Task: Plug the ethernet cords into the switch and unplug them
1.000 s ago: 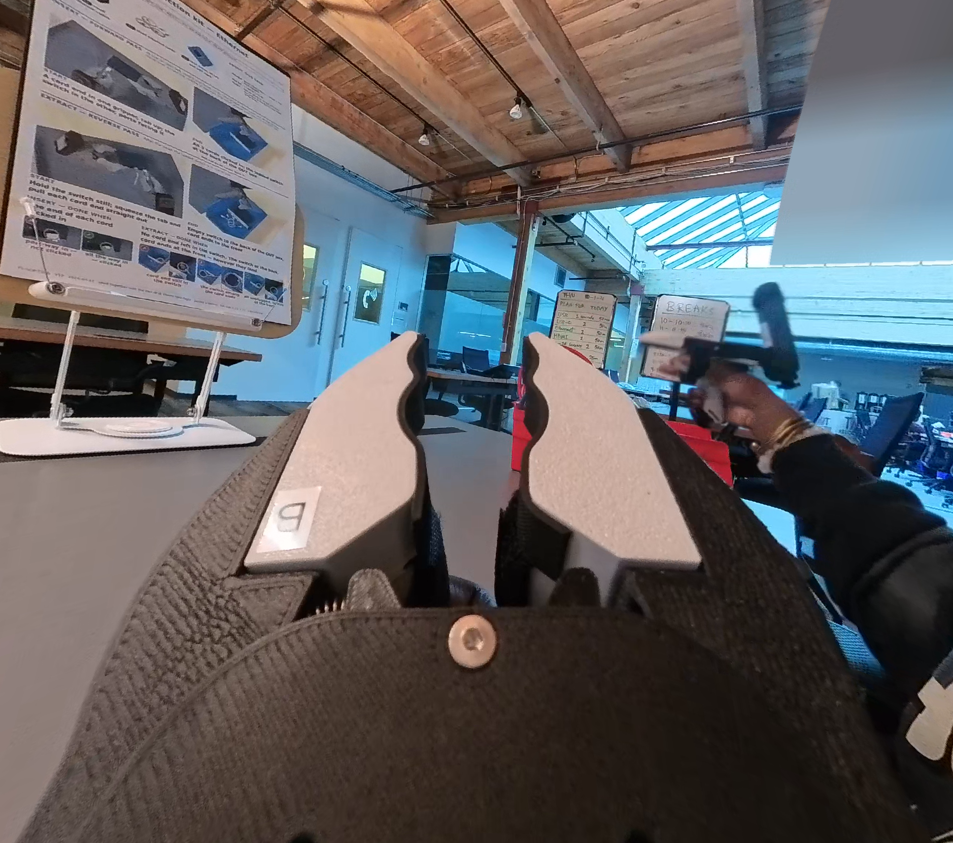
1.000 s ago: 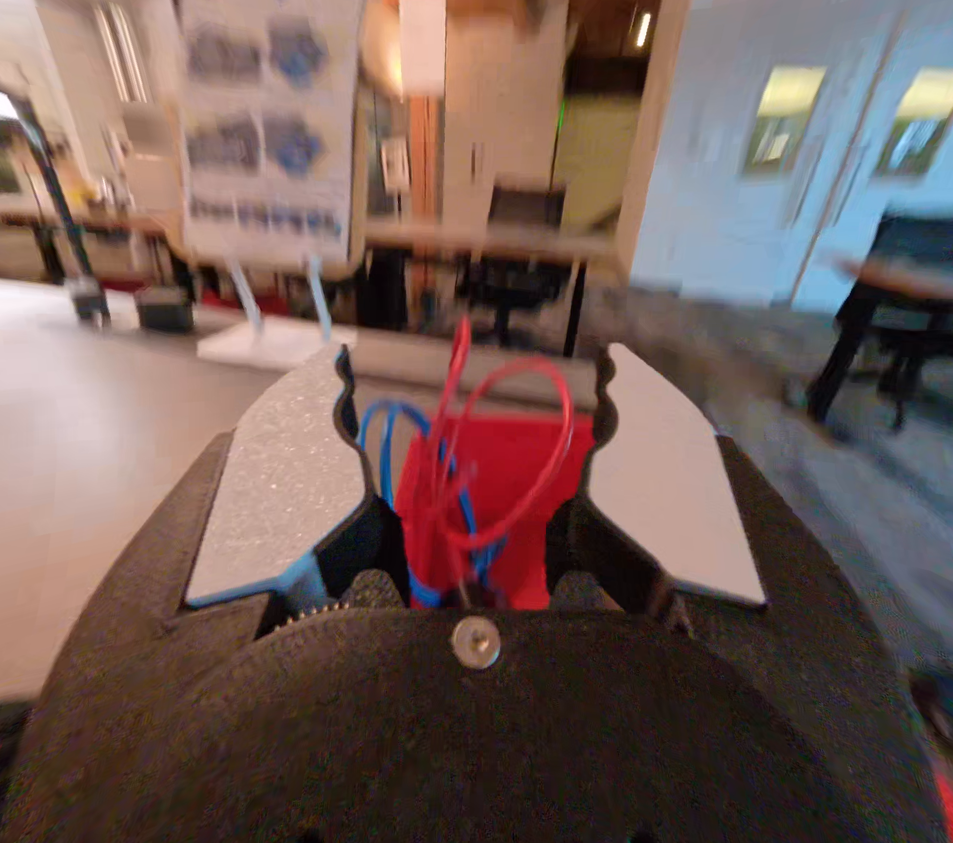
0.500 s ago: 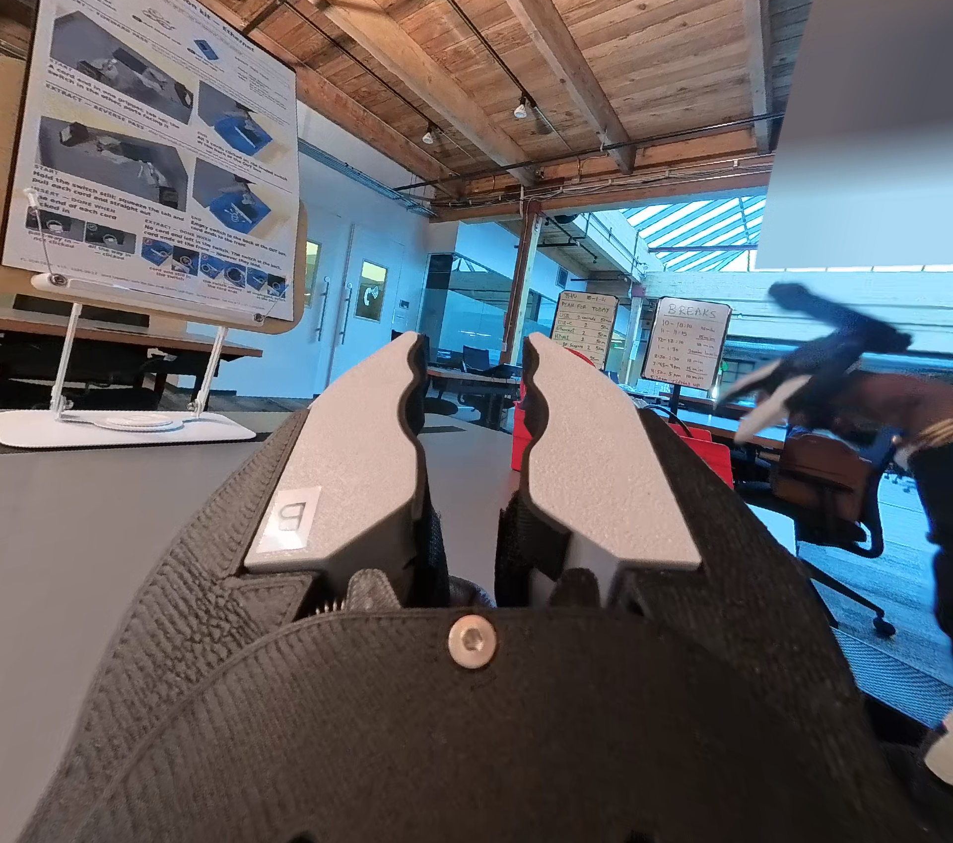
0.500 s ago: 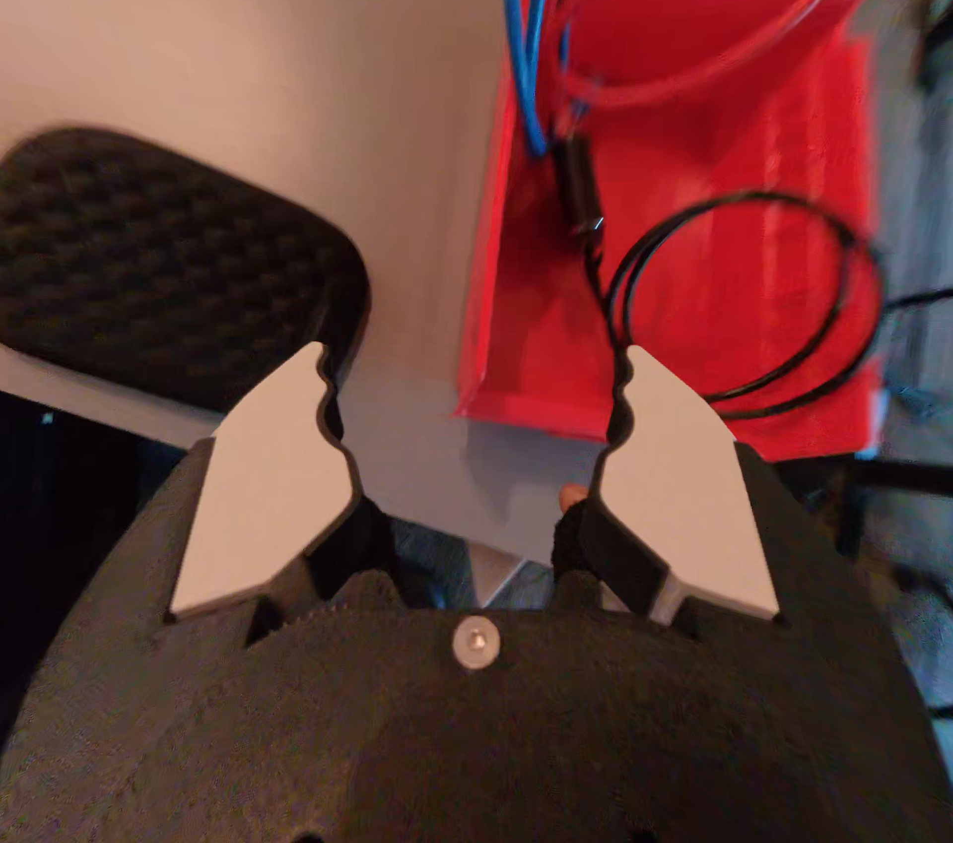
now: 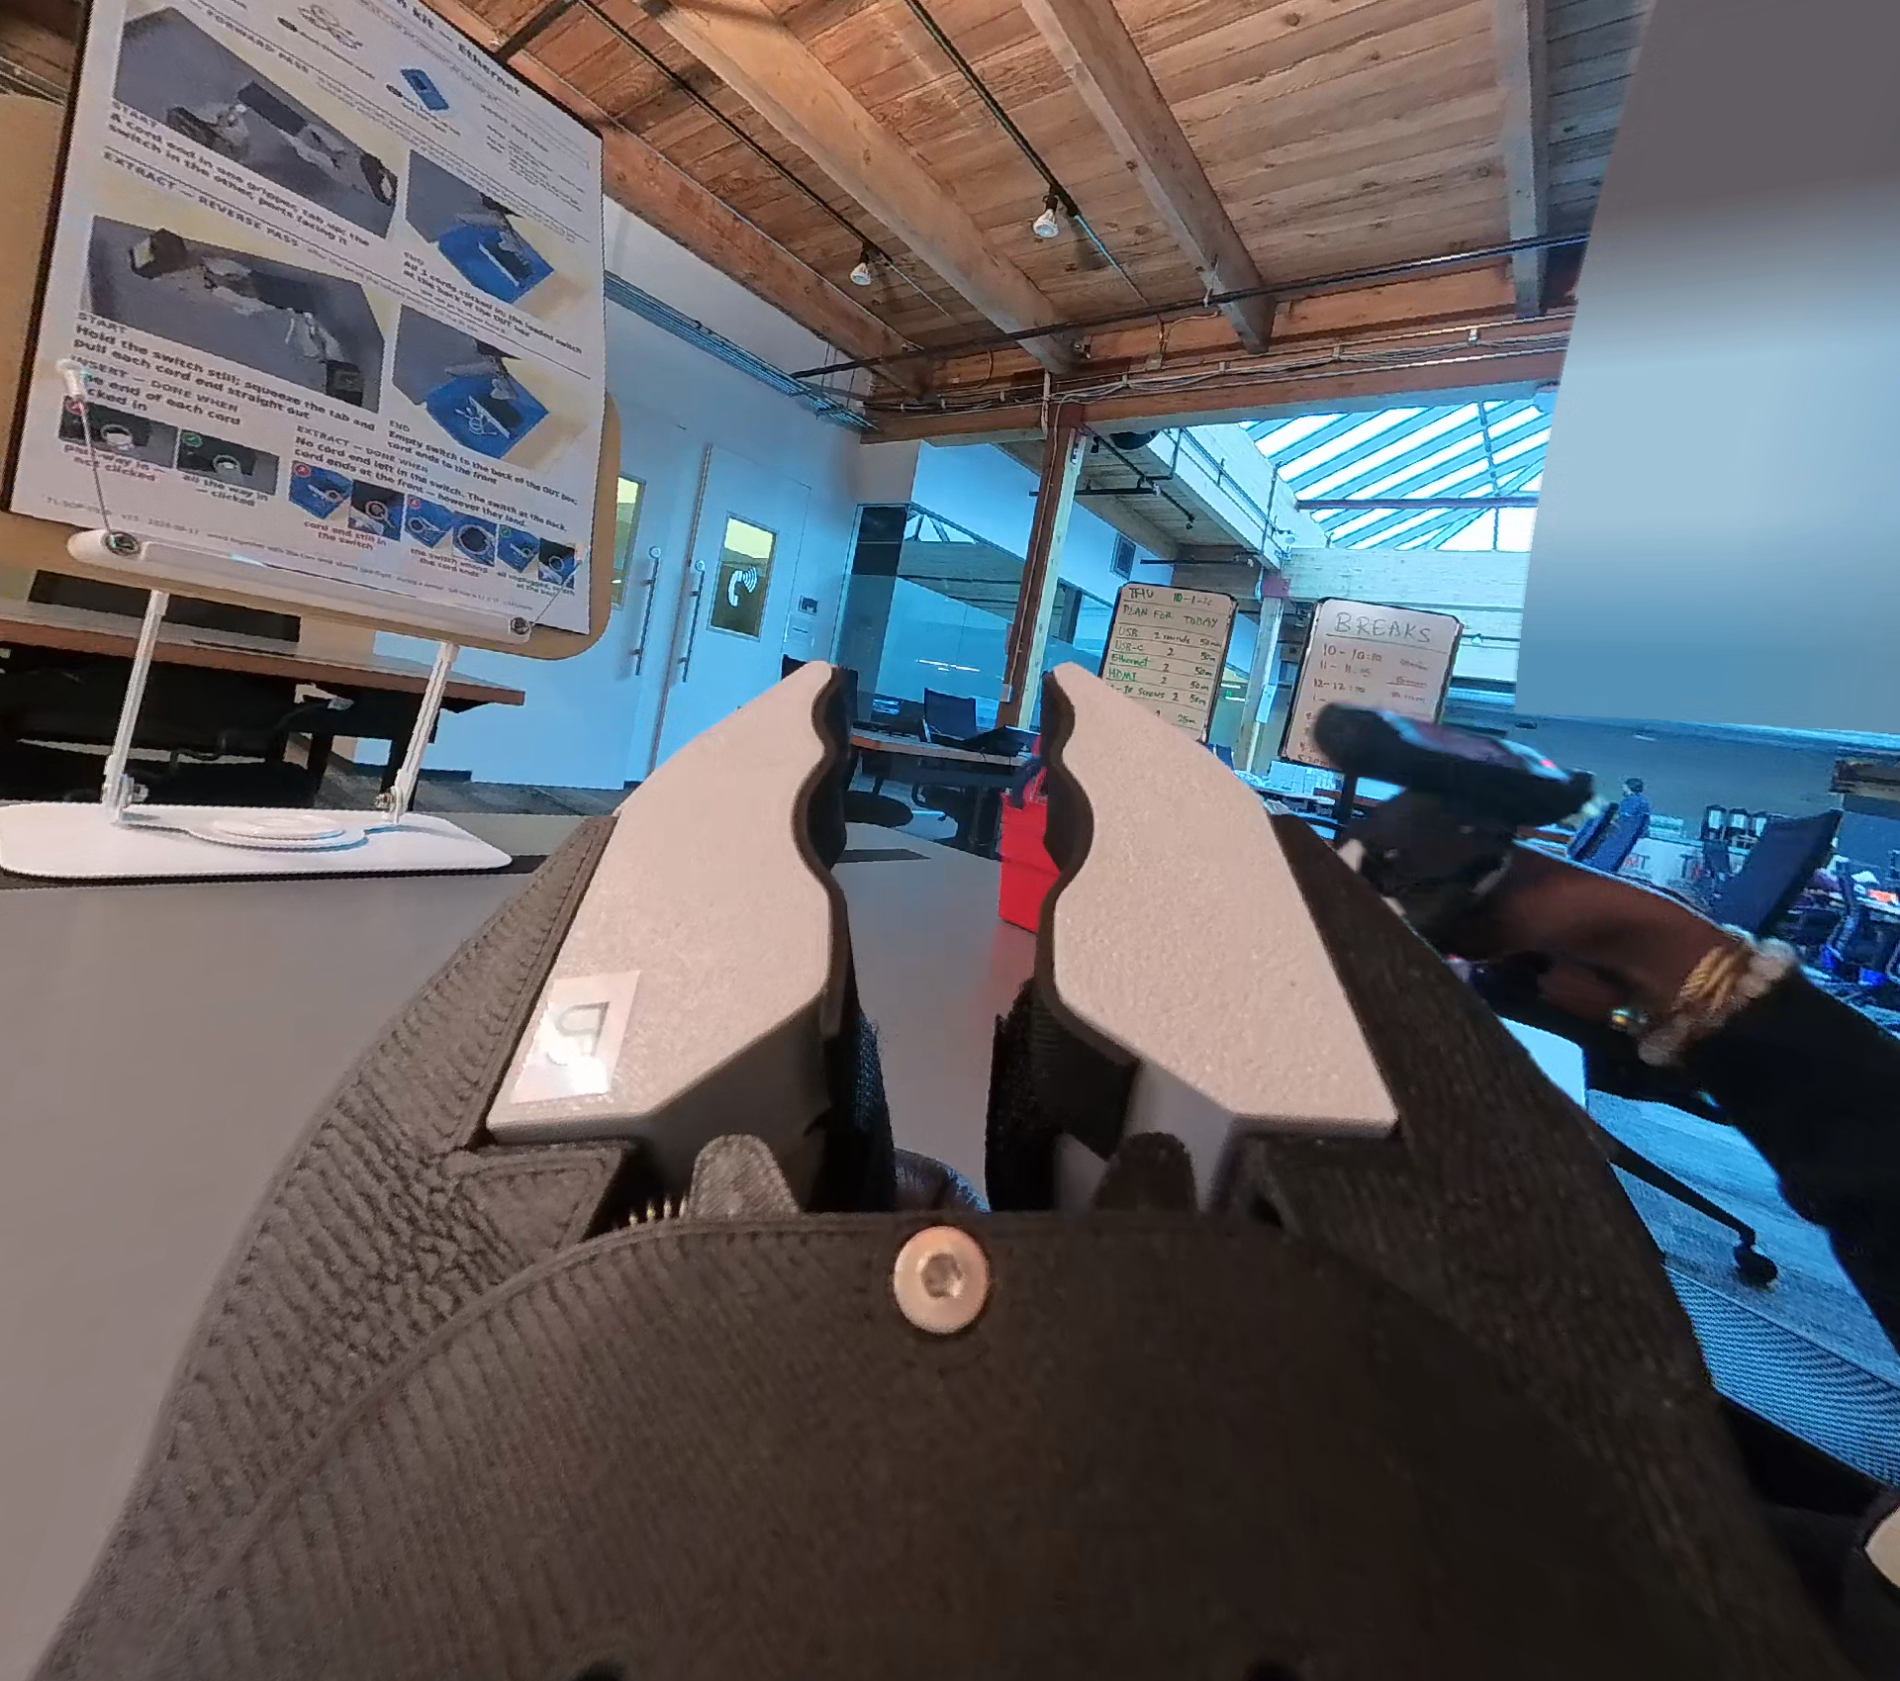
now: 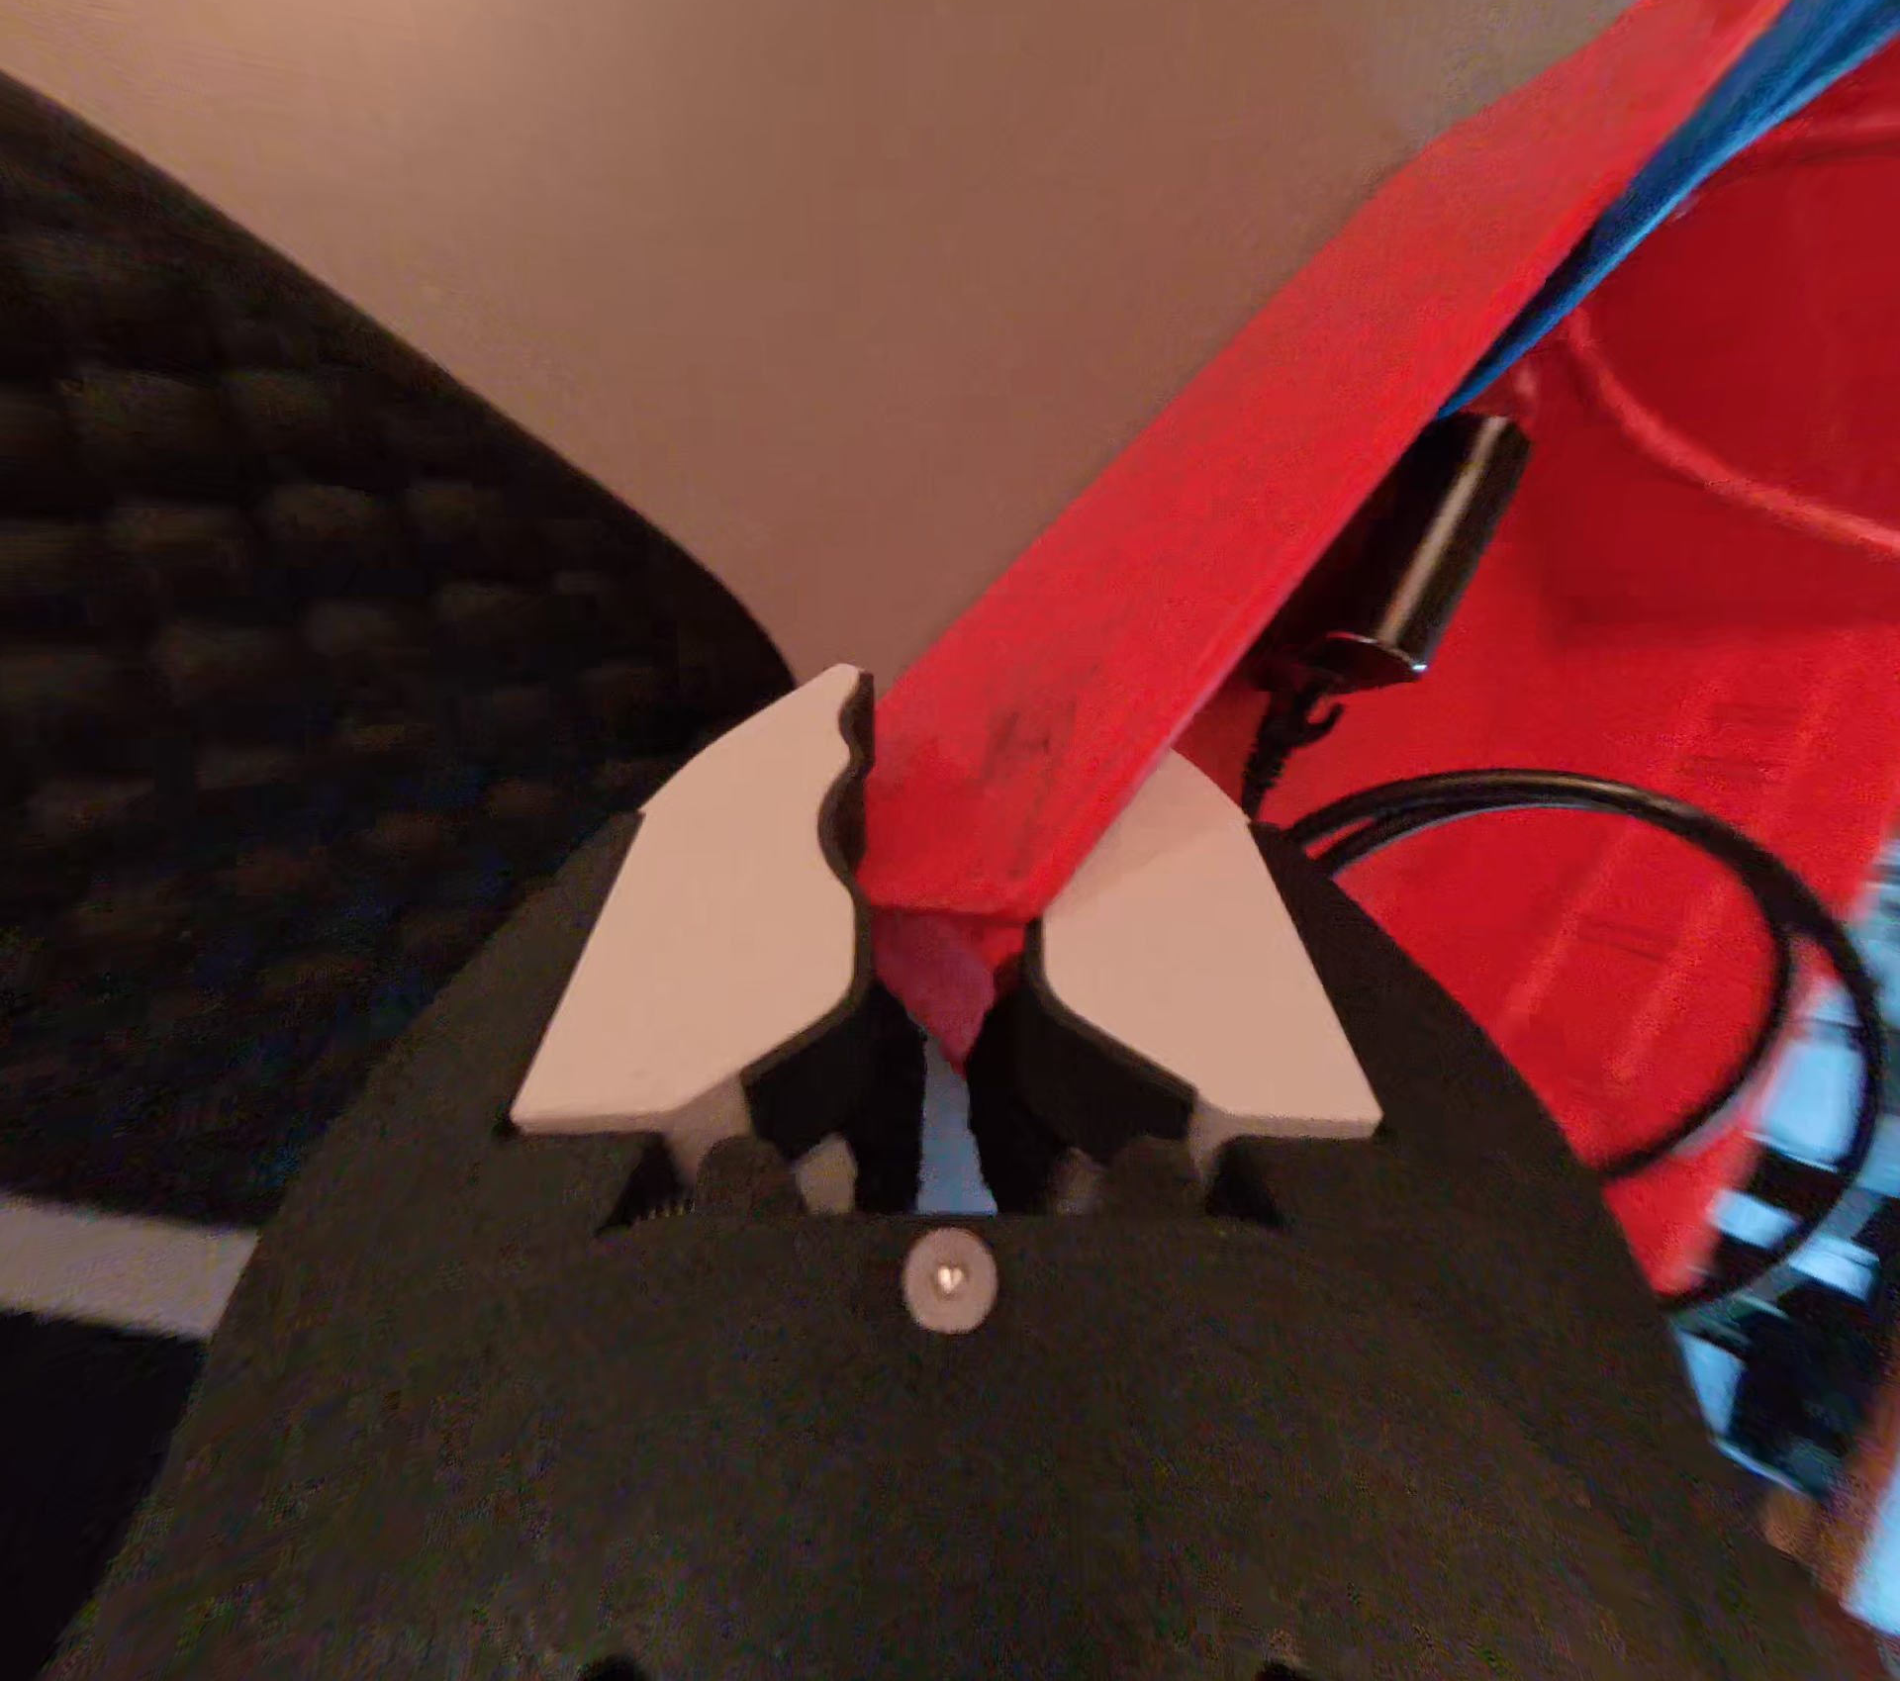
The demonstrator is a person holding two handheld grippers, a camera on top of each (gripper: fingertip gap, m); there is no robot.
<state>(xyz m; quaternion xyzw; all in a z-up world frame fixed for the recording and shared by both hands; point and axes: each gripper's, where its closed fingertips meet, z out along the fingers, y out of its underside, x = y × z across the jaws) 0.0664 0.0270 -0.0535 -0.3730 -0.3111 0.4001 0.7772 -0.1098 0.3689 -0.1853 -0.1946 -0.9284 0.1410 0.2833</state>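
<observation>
none of the plugging is done as far as we can see: no cord sits in a port in either view, so the whole cycle of plugging in and unplugging looks still ahead of us.

our right hand-held gripper [image 6: 946, 820] is clamped on the corner wall of the red bin [image 6: 1182, 604], its jaws closed against the wall from both sides. we judge this is a move to pull or steady the bin, not yet a grasp on a cord. inside the bin, past the gripped corner, lies a black cord [image 6: 1604, 820] in a loop, with a dark cylindrical piece [image 6: 1439, 542] just beside the bin's wall. farther along that wall a blue cord [image 6: 1748, 121] runs over the rim, and a red cord [image 6: 1686, 450] lies on the bin's floor. blur keeps us from telling the switch apart.

our left hand-held gripper [image 5: 941, 707] rests low over the desk [image 5: 257, 1015], short of the bin, its jaws nearly together with a narrow gap and nothing between them. left of the bin stands an instruction board [image 5: 308, 244].
</observation>
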